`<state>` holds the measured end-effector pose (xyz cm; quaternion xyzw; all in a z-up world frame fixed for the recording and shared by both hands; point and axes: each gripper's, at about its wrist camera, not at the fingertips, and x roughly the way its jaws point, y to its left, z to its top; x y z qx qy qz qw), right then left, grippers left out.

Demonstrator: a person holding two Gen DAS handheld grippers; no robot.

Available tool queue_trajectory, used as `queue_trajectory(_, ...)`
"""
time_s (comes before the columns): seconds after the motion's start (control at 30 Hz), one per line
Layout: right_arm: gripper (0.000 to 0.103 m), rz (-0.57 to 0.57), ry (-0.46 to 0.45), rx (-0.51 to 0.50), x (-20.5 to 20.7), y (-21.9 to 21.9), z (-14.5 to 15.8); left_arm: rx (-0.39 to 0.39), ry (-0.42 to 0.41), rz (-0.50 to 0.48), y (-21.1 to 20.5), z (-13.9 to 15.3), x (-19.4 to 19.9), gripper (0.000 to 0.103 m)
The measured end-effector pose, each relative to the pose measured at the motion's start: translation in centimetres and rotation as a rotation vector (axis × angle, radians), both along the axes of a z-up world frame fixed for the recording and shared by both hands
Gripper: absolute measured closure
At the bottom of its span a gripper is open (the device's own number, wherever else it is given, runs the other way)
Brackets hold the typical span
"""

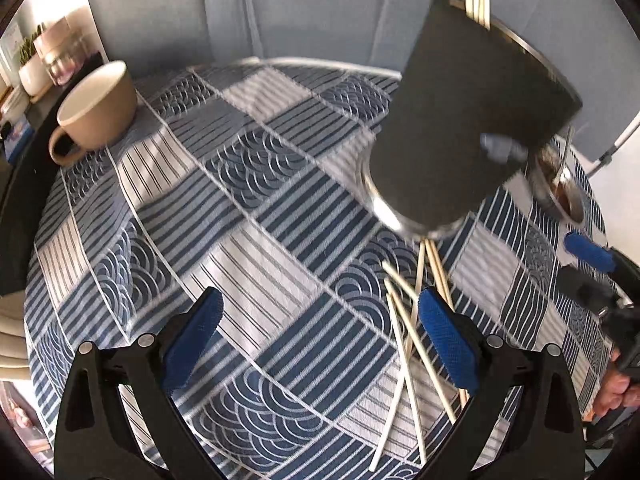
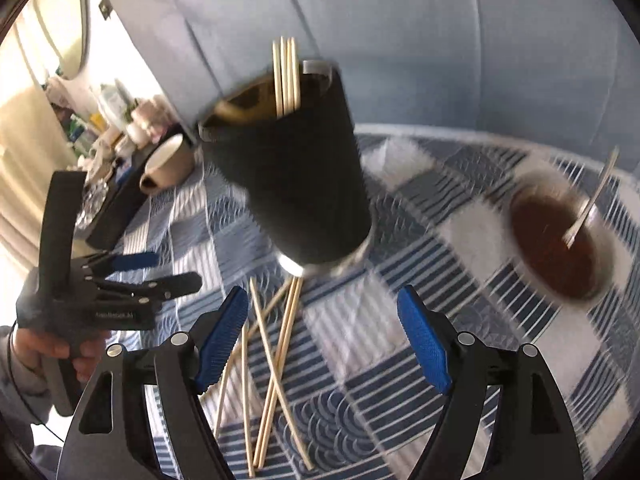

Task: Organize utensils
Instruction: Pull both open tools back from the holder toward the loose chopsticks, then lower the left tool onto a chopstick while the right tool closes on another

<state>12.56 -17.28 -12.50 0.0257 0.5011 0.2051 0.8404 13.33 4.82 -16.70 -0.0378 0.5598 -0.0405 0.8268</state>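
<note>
Beige mug (image 1: 98, 110) clearest in left view; both grippers' jaws wide, empty.

The right tool (image 2: 322, 340) hangs with its blue pads apart, nothing between them, over the patterned tabletop (image 2: 420, 360). Loose chopsticks (image 2: 276, 368) lie crossed at six o'clock, just beside its left pad. A black cup (image 2: 296, 176) at twelve o'clock holds more chopsticks. A bowl with a spoon (image 2: 560, 236) sits at three o'clock. The left tool (image 2: 160, 272) shows at nine o'clock.
</note>
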Motion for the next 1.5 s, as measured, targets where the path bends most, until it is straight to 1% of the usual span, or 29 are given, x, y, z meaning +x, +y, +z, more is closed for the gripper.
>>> queue_trajectory(0.17,0.030,0.045,0.051,-0.048,-1.1,0.3,-2.6,0.027,0.028,-0.024,-1.6,-1.8,-1.2,0.007)
queue_trajectory(0.27,0.030,0.076,0.058,-0.086,-1.4,0.7,-3.5,0.031,0.060,-0.021,-2.3,-3.2,-1.7,0.007)
queue_trajectory(0.37,0.030,0.104,0.061,-0.124,-1.8,1.0,-4.3,0.039,0.083,-0.023,-2.6,-4.0,-1.9,0.007)
queue_trajectory(0.57,0.030,0.169,0.065,-0.158,-2.8,1.6,-5.3,0.074,0.106,-0.031,-3.4,-4.9,-1.9,0.007)
queue_trajectory(0.7,0.031,0.237,0.045,-0.196,-3.5,2.7,-5.7,0.126,0.117,-0.026,-4.1,-5.4,-1.4,0.006)
queue_trajectory(0.8,0.031,0.263,0.039,-0.216,-3.5,3.4,-5.9,0.138,0.109,-0.023,-4.4,-5.4,-1.1,0.006)
queue_trajectory(0.87,0.032,0.265,0.040,-0.224,-3.2,3.8,-6.0,0.159,0.122,-0.006,-4.2,-5.6,-1.0,0.011)
queue_trajectory(0.93,0.032,0.267,0.048,-0.235,-2.7,4.2,-6.2,0.121,0.119,0.014,-3.7,-5.5,-1.0,0.015)
queue_trajectory(1.0,0.032,0.272,0.081,-0.270,-2.0,4.9,-6.5,0.121,0.114,0.021,-3.6,-5.3,-1.1,0.018)
queue_trajectory(1.07,0.035,0.266,0.089,-0.274,-1.4,5.4,-6.5,0.119,0.114,0.023,-3.4,-5.2,-1.0,0.022)
queue_trajectory(1.1,0.041,0.267,0.098,-0.270,-1.2,5.6,-6.5,0.117,0.113,0.024,-3.3,-5.1,-0.9,0.026)
queue_trajectory(1.17,0.047,0.267,0.106,-0.282,-0.8,6.0,-6.5,0.115,0.114,0.033,-2.9,-4.8,-0.9,0.033)
queue_trajectory(1.2,0.052,0.278,0.109,-0.288,-0.6,6.3,-6.4,0.113,0.115,0.041,-2.3,-4.6,-0.8,0.037)
queue_trajectory(1.27,0.066,0.300,0.122,-0.275,-0.4,6.8,-6.3,0.111,0.114,0.050,-1.9,-4.4,-0.8,0.044)
queue_trajectory(1.3,0.077,0.309,0.130,-0.265,-0.4,7.3,-6.3,0.109,0.111,0.051,-1.8,-4.3,-0.8,0.049)
queue_trajectory(1.33,0.085,0.327,0.142,-0.247,-0.4,7.4,-6.3,0.106,0.106,0.054,-1.5,-4.2,-0.8,0.052)
queue_trajectory(1.37,0.088,0.340,0.144,-0.241,-0.5,7.6,-6.4,0.105,0.103,0.056,-0.9,-4.0,-1.2,0.055)
queue_trajectory(1.4,0.090,0.344,0.145,-0.239,-0.6,7.6,-6.3,0.104,0.100,0.059,-1.0,-4.2,-1.2,0.060)
queue_trajectory(1.43,0.091,0.340,0.151,-0.236,-0.6,7.7,-6.3,0.100,0.098,0.065,-0.7,-4.1,-1.3,0.069)
queue_trajectory(1.47,0.092,0.328,0.163,-0.227,-0.4,7.7,-6.3,0.093,0.099,0.073,-0.1,-4.0,-1.4,0.074)
queue_trajectory(1.5,0.094,0.319,0.171,-0.214,-0.4,7.3,-6.3,0.083,0.103,0.083,0.3,-4.0,-1.4,0.083)
